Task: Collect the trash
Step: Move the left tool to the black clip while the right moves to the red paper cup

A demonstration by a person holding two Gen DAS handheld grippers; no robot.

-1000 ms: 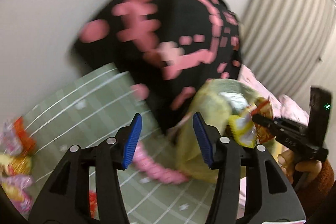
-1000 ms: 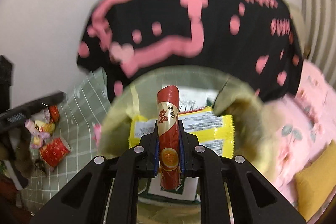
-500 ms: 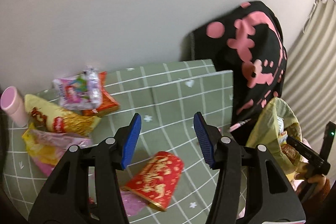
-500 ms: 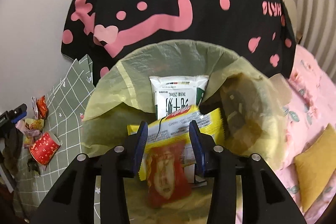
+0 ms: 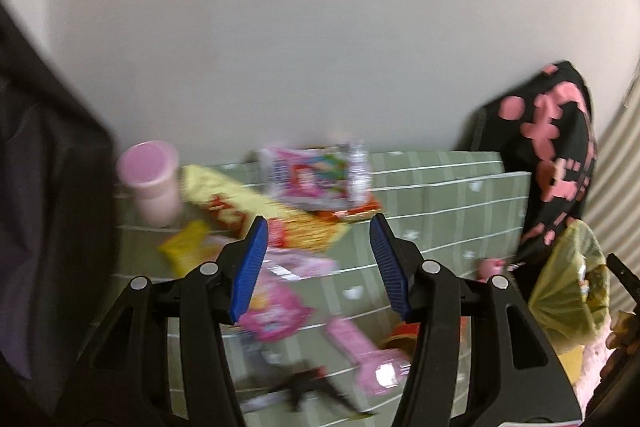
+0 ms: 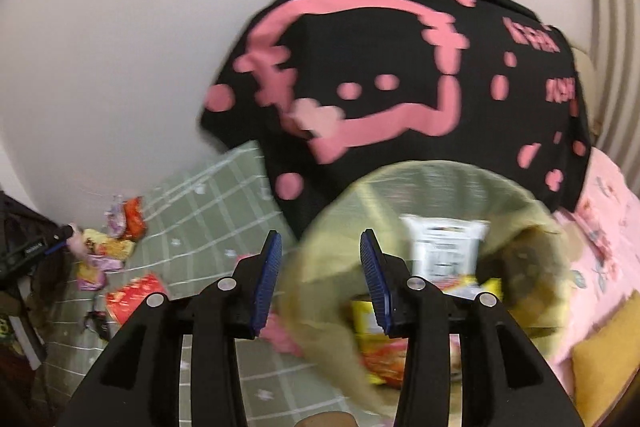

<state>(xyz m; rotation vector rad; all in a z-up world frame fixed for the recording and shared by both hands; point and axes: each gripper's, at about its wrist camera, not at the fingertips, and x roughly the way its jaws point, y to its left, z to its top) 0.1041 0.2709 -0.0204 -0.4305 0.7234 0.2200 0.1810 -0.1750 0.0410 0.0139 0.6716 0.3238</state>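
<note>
Ahead of the left gripper (image 5: 316,267), whose blue-padded jaws stand apart with nothing between them, crinkled snack wrappers lie scattered on a green checked mat (image 5: 452,195): a long yellow-and-red packet (image 5: 256,211) just beyond the fingertips, a silver-edged pink and white packet (image 5: 316,175) lying over its far end, and a bright pink pouch (image 5: 276,311) below the left pad. To the far left of the tool stands a pale pink plastic cup (image 5: 150,183), upright against the white wall. A flat pink wrapper (image 5: 360,351) lies low between the jaws, blurred. Off to the right hangs a translucent yellow-green trash bag (image 5: 568,287), beneath a black cloth printed with pink shapes (image 5: 560,147).

Right gripper (image 6: 320,283) hovers released and empty, its jaws having just been opening, beside the bag's (image 6: 440,187) wide mouth. Inside, to the tool's right, sit a white printed packet (image 6: 444,247) and yellow and red wrappers (image 6: 380,339). Left of the tool, a red paper cup (image 6: 134,297) lies tipped on the mat (image 6: 208,219).
</note>
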